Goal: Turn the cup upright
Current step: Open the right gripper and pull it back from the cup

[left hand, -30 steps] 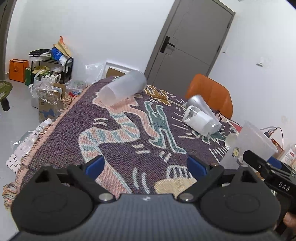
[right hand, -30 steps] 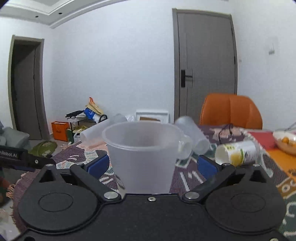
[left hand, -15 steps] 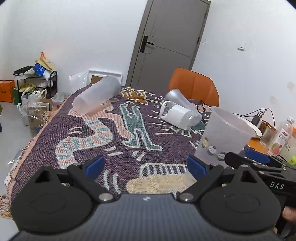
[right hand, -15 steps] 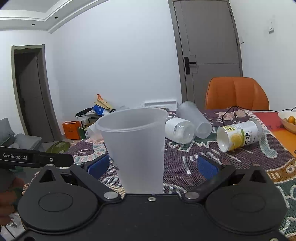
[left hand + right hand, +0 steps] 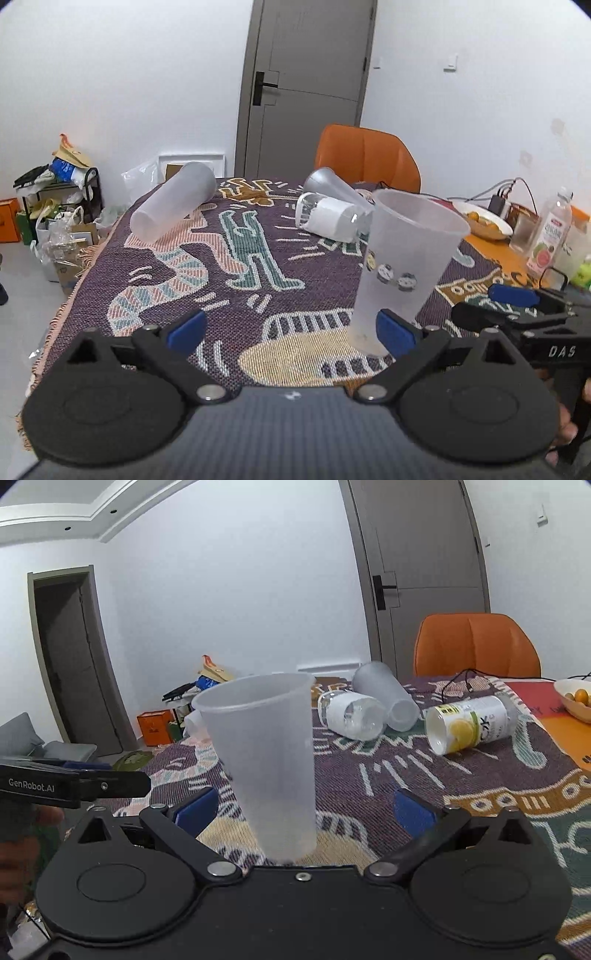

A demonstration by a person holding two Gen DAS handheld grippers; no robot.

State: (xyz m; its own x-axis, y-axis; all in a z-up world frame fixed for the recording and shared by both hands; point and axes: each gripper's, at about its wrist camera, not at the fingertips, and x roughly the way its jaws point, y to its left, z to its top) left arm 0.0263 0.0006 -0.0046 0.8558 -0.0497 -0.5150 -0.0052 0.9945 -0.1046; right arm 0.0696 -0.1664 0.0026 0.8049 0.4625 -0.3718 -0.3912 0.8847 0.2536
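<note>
The patterned woven cloth (image 5: 236, 280) spreads out ahead of both grippers, covering the table, with an orange chair (image 5: 476, 646) at its far end, straight beyond the right gripper's reach, and a grey door (image 5: 306, 85) behind that. The frosted cup (image 5: 266, 760) stands mouth-up on the cloth, leaning slightly, between the right gripper's (image 5: 303, 808) spread blue pads (image 5: 195, 806); neither pad touches it, and the cup sits nearer the left pad than the right. Seen from the left gripper (image 5: 288, 328), the same cup (image 5: 402, 266) stands just ahead of that tool's right-hand pad (image 5: 395, 332) (small cartoon prints show on its wall), and the left gripper's jaws are likewise wide apart with only cloth between them. Well ahead of the left gripper and to its left a long frosted tumbler (image 5: 173, 201) lies on its side. Ahead of the right gripper, past the cup, a clear jar with a white label (image 5: 351, 716) and another frosted cup (image 5: 388, 698) lie toppled and touching, and to the right of them a lemon-printed cup (image 5: 472, 723) lies on its side. A bowl of small orange fruit (image 5: 576, 698) sits at the far right, off the cloth
</note>
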